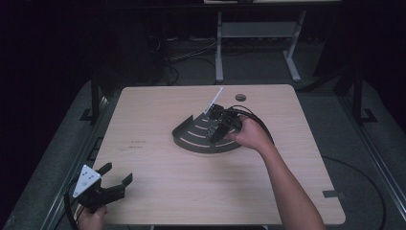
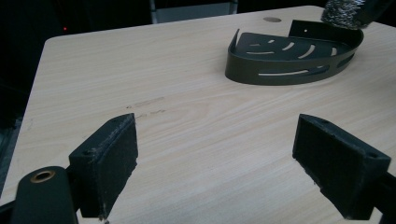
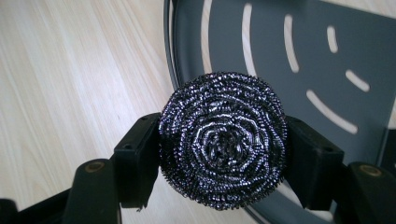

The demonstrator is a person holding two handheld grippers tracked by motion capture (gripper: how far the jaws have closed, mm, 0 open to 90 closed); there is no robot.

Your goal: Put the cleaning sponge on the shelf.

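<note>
Right gripper (image 3: 223, 161): jaws clamped on steel wool scourer (image 3: 223, 144), held just above slotted corner caddy (image 1: 198, 139) near table's far-right part; caddy floor lies directly below. Left gripper (image 1: 117, 175): jaws spread, nothing between them, at near-left corner, well apart.

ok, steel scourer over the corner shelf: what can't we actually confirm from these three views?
- High view: the scourer is hidden by the right gripper and hand.
- Right gripper view: the scourer covers the shelf below, so whether they touch cannot be told.
- Left gripper view: the scourer is cut off by the top edge.
- High view: marks on the table are too small to read.
</note>
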